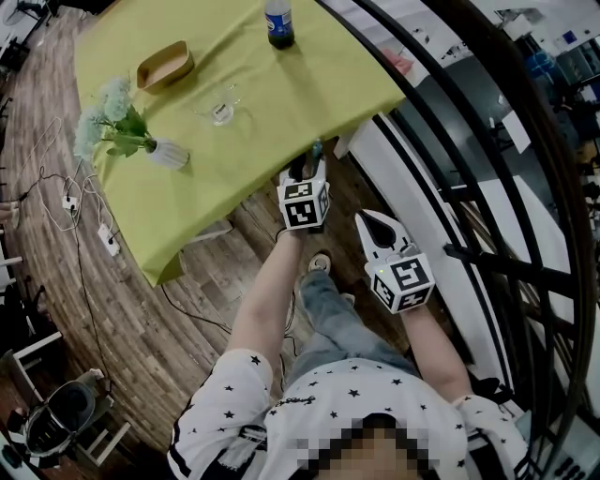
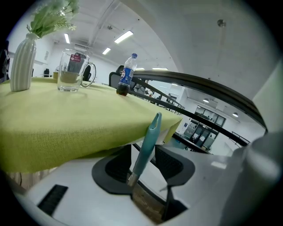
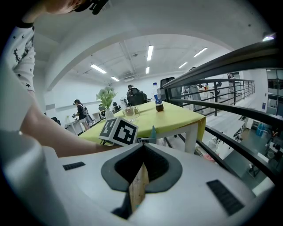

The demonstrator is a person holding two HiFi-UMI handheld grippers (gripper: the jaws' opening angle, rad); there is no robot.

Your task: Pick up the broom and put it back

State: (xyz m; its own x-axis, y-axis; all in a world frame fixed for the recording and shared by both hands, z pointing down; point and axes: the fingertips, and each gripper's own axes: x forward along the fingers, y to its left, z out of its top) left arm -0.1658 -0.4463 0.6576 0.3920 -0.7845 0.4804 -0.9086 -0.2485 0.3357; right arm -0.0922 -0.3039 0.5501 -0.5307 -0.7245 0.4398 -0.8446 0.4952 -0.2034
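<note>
The broom shows only as a slim teal handle (image 2: 146, 145) with a slotted tip. It stands upright, leaning against the edge of the table's yellow-green cloth (image 2: 66, 128). My left gripper (image 2: 143, 165) is open around the handle, with a gap on each side between the handle and the dark pads. In the head view the left gripper (image 1: 305, 171) sits at the table's near corner with the teal tip (image 1: 316, 148) poking up beyond it. My right gripper (image 1: 375, 223) hovers to the right, shut with nothing in it. The broom's head is hidden.
On the table (image 1: 281, 103) are a cola bottle (image 1: 278, 23), a glass mug (image 1: 221, 111), a white vase of flowers (image 1: 169, 153) and a wooden bowl (image 1: 165, 64). A black railing (image 1: 487, 187) runs along the right. Cables and a power strip (image 1: 108, 239) lie on the wooden floor at left.
</note>
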